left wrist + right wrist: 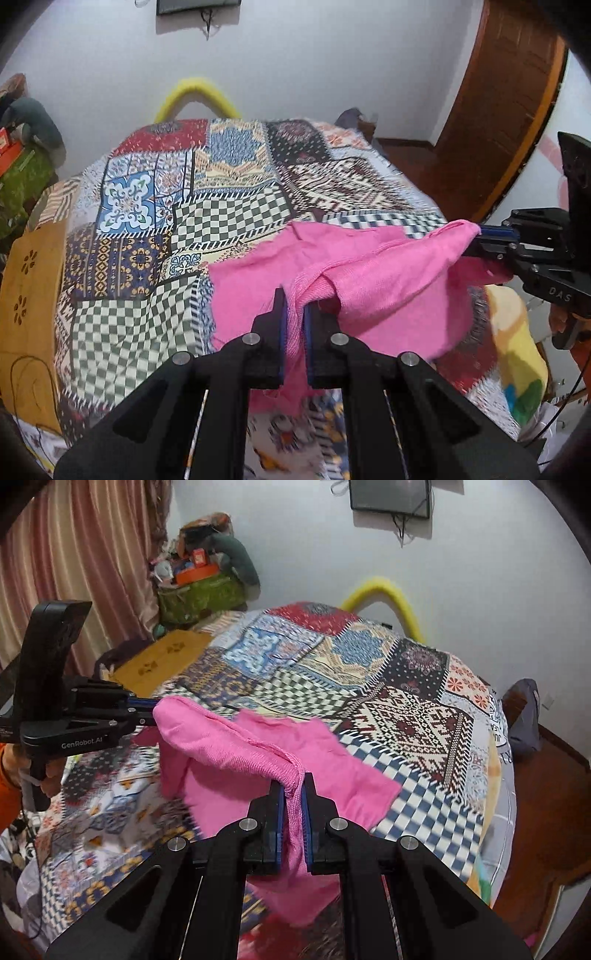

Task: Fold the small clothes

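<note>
Above the near edge of the bed: one small garment, carried at two points and partly draped.

Garment: small pink knitted cotton top (373, 280), thin and limp, ribbed along one hem; its near part is lifted off the patchwork bedspread of checked and tiled cloth panels (155, 206), its far part lies flat on it.

Long axis: the taut upper edge runs from one clamp to the other, side to side across the bed's near edge; the rest hangs or trails forward from that line.

Left gripper (294, 295): black two-finger claw with blue pads, jaws pressed together on a bunched fold of the ribbed hem.

Right gripper (293, 781): same make, jaws pinched on the other end of the same edge; cloth spills down below the pads.

Lie from the claws: the loose body of the top sits ahead of and below both claws, toward the middle of the bed.

Nearer hand: neither, by my reading; each holds its own corner, well apart from the other.

Coming move, judged: carry both corners forward together, keeping the edge straight.

Surround: white wall, yellow foam hoop (195, 96) behind the bed, brown wooden door (506, 110).
</note>
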Action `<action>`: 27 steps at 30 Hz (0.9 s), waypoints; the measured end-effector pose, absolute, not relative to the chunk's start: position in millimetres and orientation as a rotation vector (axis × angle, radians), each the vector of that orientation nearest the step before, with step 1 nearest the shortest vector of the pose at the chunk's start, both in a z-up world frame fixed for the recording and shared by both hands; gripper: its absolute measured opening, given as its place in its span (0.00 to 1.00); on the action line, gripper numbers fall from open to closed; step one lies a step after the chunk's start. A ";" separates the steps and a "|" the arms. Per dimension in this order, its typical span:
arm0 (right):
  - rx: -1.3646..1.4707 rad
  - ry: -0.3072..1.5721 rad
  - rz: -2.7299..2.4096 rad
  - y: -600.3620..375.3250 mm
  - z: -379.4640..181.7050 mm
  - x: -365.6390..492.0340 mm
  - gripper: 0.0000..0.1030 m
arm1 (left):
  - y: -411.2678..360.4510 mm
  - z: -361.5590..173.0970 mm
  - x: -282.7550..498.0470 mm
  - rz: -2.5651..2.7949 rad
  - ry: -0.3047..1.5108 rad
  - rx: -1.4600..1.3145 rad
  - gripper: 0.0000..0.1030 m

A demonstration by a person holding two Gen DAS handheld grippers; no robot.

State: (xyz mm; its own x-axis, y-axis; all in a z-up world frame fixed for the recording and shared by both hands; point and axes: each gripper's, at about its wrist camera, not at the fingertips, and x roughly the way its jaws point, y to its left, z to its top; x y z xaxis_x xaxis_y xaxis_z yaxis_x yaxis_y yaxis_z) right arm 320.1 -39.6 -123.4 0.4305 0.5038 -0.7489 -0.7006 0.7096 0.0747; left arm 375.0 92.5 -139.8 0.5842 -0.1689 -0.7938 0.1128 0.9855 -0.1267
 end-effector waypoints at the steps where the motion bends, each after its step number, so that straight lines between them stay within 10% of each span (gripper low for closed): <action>1: -0.264 0.850 0.767 -37.5 -128.3 329.6 0.07 | 95.6 -146.4 386.4 -0.164 0.947 -0.071 0.06; 10: -0.304 0.902 0.716 -22.6 -164.0 386.6 0.15 | 110.2 -192.8 452.5 -0.111 1.013 -0.056 0.10; 14: -0.278 0.874 0.671 -28.2 -161.1 394.4 0.42 | 123.9 -190.3 453.5 -0.047 0.970 -0.091 0.42; 27: -0.178 0.923 0.761 -27.4 -173.4 353.2 0.49 | 121.8 -212.3 406.6 -0.106 1.041 -0.118 0.55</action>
